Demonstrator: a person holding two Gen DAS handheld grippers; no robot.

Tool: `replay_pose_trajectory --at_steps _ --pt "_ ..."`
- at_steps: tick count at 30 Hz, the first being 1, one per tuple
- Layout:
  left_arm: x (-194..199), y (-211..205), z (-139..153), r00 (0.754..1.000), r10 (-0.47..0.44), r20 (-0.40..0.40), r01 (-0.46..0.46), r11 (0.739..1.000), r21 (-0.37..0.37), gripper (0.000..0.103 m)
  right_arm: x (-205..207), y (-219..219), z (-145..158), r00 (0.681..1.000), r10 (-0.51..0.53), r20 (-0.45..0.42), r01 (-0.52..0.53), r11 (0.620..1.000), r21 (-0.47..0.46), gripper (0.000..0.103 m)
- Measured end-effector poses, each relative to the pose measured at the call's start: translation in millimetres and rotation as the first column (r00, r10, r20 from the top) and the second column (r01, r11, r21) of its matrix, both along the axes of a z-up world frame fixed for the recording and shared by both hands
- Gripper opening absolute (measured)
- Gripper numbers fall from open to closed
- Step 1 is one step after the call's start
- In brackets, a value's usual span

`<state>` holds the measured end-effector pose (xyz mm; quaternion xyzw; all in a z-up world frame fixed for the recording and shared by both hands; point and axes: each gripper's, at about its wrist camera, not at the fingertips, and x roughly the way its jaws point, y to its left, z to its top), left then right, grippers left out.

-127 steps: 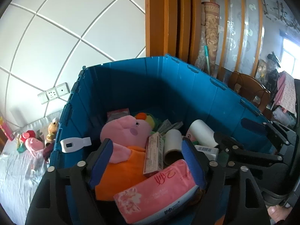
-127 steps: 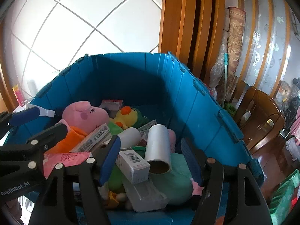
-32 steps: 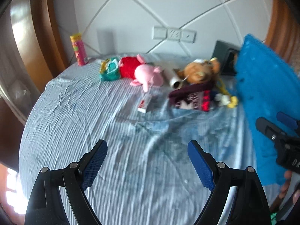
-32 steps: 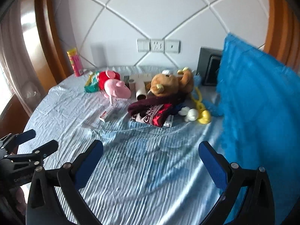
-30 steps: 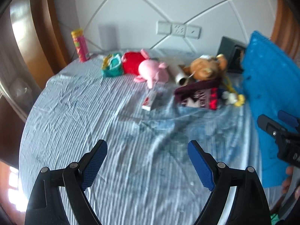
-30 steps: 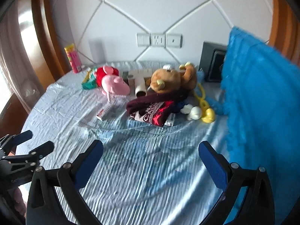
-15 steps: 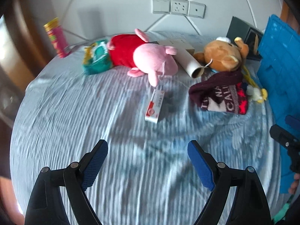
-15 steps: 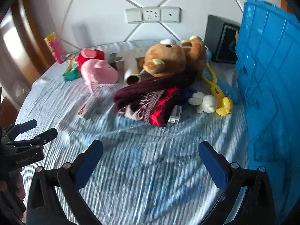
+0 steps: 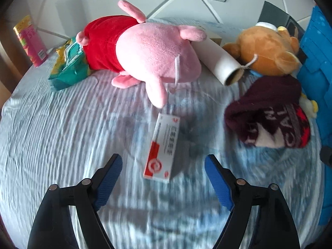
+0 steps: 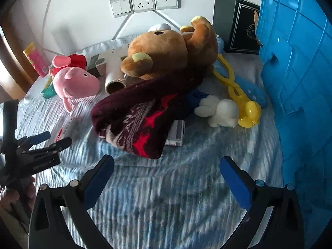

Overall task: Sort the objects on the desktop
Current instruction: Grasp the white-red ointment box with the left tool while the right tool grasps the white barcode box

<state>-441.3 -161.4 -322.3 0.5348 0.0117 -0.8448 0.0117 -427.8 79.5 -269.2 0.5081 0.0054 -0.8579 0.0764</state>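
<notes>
The left gripper [image 9: 162, 164] hangs above the striped blue cloth [image 9: 62, 137] with its jaws closing; nothing is pressed between the pads. A red-and-white carton [image 9: 162, 148] lies flat just ahead of the gap between the fingers, its near end level with the fingertips, untouched. Far ahead and to the left stand a pink canister [image 9: 31, 43] and a green packet [image 9: 68, 68]. Straight ahead beyond the carton lies a pink pig plush [image 9: 153, 58] in a red dress, with a white cardboard tube [image 9: 220, 62] touching its right side.

The right gripper [image 10: 166, 166] is released, jaws wide apart and empty. Directly ahead of it lies a dark maroon knitted scarf [image 10: 141, 120], draped against a brown bear plush [image 10: 166, 51]. Ahead and to the right rest a small white plush [image 10: 220, 112] and a yellow plastic toy [image 10: 247, 110]. A blue crate [image 10: 300, 62] wall stands at the far right.
</notes>
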Motion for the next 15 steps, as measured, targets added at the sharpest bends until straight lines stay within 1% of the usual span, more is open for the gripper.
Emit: replay_pose_trajectory --at_steps 1,2,4,7,8,9,12,15 --pt "-3.4 -0.1 -3.1 1.000 0.004 0.004 -0.004 1.000 -0.001 0.072 -2.4 2.4 -0.6 1.000 -0.006 -0.005 0.006 1.000 -0.012 0.103" --pt "-4.7 -0.2 -6.3 1.000 0.005 0.011 -0.005 1.000 0.001 0.065 -5.4 4.2 -1.3 1.000 -0.013 -0.008 0.013 1.000 -0.022 0.103" --pt "-4.9 0.2 -9.1 1.000 0.003 0.015 -0.003 1.000 0.001 0.058 -12.0 5.9 -3.5 1.000 -0.023 -0.009 0.022 0.999 -0.036 0.103" --pt "-1.8 -0.7 -6.2 1.000 0.011 0.000 -0.011 1.000 -0.003 0.039 -25.0 -0.9 -12.1 1.000 -0.007 0.005 0.007 0.999 -0.033 0.103" --pt "-1.0 -1.7 -5.4 1.000 0.017 0.002 -0.017 1.000 -0.003 0.030 -29.7 -4.5 -16.0 1.000 0.003 0.012 -0.002 1.000 -0.029 0.103" --pt "-0.1 -2.6 -4.6 1.000 0.023 0.004 -0.023 1.000 -0.003 0.028 -34.4 -8.2 -19.8 1.000 0.012 0.018 -0.012 1.000 -0.025 0.103" --pt "6.2 -4.7 -2.5 0.999 0.034 0.010 -0.034 0.999 -0.001 0.027 -44.4 -16.9 -29.8 0.999 0.023 0.026 -0.022 0.999 -0.023 0.103" --pt "17.7 -3.8 -1.4 0.999 0.039 0.011 -0.039 0.999 0.008 0.026 -45.6 -17.2 -35.4 0.999 0.030 0.033 -0.029 0.999 -0.028 0.103"
